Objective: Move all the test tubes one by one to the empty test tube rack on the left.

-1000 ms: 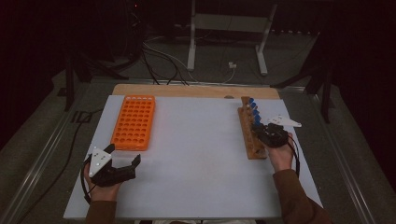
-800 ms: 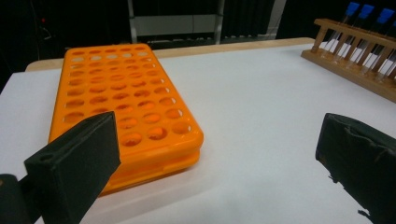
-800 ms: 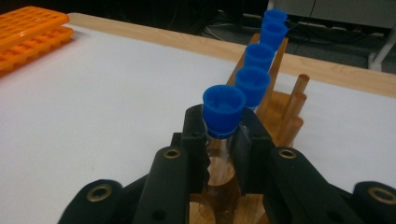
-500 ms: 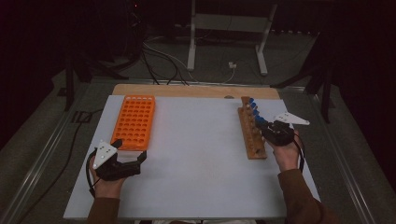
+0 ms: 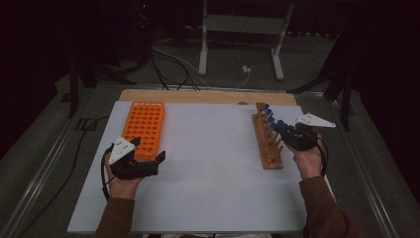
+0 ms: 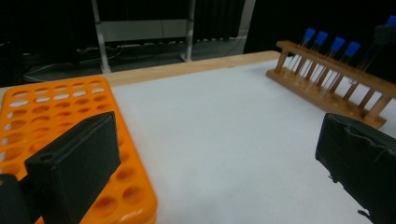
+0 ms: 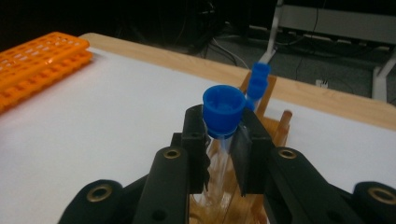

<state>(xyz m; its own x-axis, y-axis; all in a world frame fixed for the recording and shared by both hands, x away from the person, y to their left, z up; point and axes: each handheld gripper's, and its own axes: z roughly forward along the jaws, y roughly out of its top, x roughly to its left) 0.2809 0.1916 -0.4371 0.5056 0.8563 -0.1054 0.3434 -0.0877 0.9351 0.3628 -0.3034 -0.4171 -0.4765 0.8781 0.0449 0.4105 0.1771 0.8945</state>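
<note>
Wooden rack (image 5: 266, 141) apparently flanks right claw (image 7: 223, 140); orange tray (image 5: 144, 123) opposite.

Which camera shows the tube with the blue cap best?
The right gripper view: the clear tube with the blue cap sits close up, pinched between the right tongs. The high view shows it as a small blue dot at the wooden rack. The left gripper view shows it far off, at the frame's edge.

Orange rack (image 5: 144, 129), blue-capped tube (image 7: 223, 112)
</note>
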